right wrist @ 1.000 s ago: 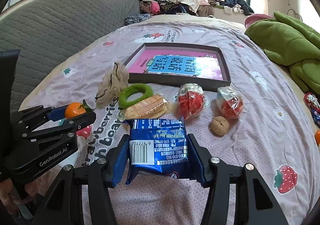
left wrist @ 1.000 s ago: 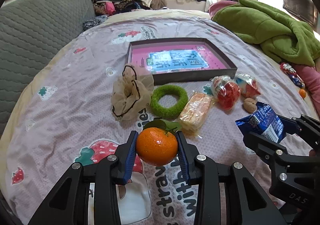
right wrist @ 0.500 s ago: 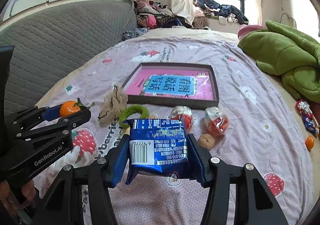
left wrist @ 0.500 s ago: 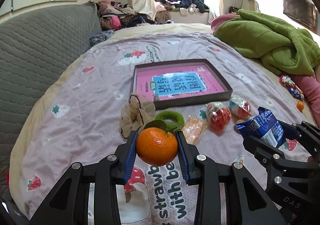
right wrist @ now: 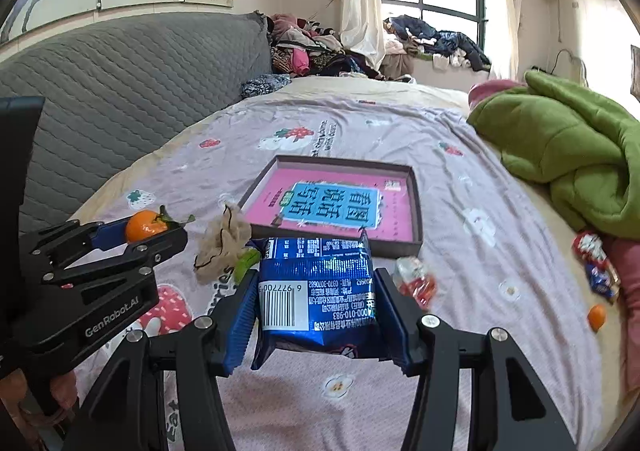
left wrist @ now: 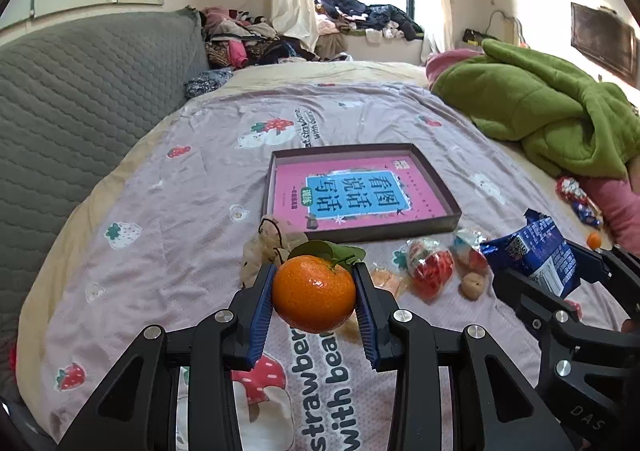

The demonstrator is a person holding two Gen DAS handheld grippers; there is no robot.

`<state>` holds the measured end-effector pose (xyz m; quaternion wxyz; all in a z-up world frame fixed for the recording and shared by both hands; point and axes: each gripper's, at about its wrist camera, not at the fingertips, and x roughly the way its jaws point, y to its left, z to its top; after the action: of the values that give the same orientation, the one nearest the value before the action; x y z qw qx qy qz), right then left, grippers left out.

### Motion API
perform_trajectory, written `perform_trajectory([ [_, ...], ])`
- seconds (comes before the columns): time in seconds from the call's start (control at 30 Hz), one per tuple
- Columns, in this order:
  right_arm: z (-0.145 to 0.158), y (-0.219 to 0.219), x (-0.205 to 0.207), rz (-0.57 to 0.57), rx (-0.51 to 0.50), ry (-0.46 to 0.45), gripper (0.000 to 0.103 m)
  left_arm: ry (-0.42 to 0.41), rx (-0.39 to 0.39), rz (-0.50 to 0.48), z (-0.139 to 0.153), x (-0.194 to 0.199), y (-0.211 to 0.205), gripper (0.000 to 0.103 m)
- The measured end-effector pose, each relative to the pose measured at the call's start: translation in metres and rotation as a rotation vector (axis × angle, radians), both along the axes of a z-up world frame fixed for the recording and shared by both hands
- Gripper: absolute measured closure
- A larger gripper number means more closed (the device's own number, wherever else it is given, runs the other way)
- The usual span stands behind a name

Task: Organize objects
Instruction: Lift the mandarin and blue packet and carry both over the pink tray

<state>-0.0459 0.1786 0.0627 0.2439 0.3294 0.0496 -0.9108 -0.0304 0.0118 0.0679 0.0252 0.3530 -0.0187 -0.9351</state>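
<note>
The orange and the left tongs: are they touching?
Touching. The left wrist view shows both blue pads pressed against the sides of the orange, held by the left tongs above the bed.

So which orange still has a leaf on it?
The orange held in the left tongs has green leaves; the small orange lying by the pink cloth shows none.

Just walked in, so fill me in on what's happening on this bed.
A person is tidying with two handheld grippers. The left gripper clamps a round orange tangerine with green leaves; the right gripper clamps a crinkly blue foil snack packet. Both are held above the pink strawberry-print bedsheet. Ahead lies a shallow dark box holding a pink book, with wrapped snacks loose in front of it.
</note>
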Motion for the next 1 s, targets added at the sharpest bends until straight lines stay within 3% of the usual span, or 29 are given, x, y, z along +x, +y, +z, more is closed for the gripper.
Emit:
perform_trajectory([
  [0.4, 0.016, 0.003, -0.013, -0.01, -0.041, 0.03, 0.047, 0.012, -0.002, -0.014, 0.009, -0.017, 0.004, 0.064],
  [1.0, 0.013, 0.005, -0.049, 0.005, -0.045, 0.043, 0.047, -0.009, -0.02, 0.027, 0.005, -0.058, 0.001, 0.064],
])
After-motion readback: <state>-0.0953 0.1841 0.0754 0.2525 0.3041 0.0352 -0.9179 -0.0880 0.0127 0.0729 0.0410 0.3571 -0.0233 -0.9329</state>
